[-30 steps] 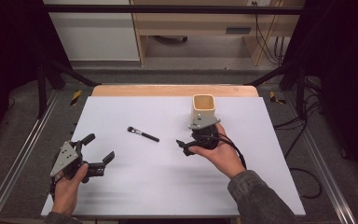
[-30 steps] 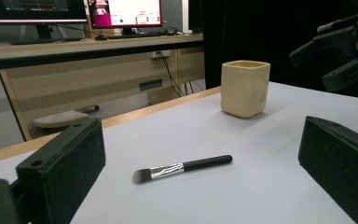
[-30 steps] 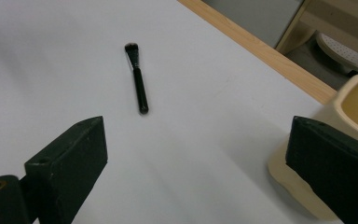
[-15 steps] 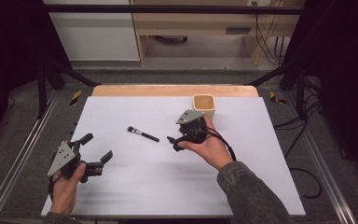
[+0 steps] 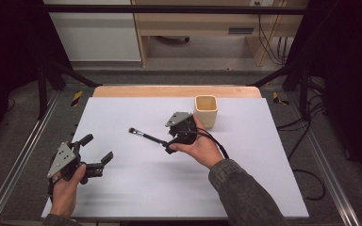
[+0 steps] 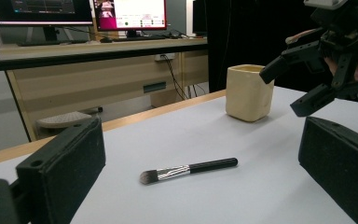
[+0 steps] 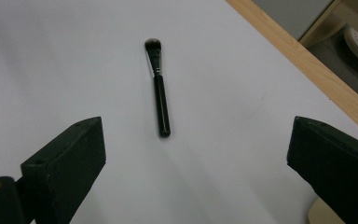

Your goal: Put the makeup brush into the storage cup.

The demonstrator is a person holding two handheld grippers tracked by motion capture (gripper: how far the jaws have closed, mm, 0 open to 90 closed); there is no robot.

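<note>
A makeup brush point(image 5: 145, 136) lies flat on the white table point(image 5: 264, 179), near its middle, with the bristle end pointing away from the right gripper point(image 5: 168, 144) and the black handle toward it. In the right gripper view the brush point(image 7: 159, 90) lies ahead of the two jaws, which stand wide apart and hold nothing; the handle's end sits between them but short of them, untouched. In the high view the right gripper is held just at the handle end of the brush, and whether it touches the brush cannot be told from there. A cream-coloured square cup point(image 5: 206, 110) stands upright on the table just beyond the right hand point(image 5: 200, 147), near the wooden far edge. The left gripper point(image 5: 98, 154) is held low over the near left corner of the table, well apart from the brush, jaws spread and empty. Its own view looks across at the brush point(image 6: 188, 169), the cup point(image 6: 249, 92) and the right gripper point(image 6: 289, 81).
</note>
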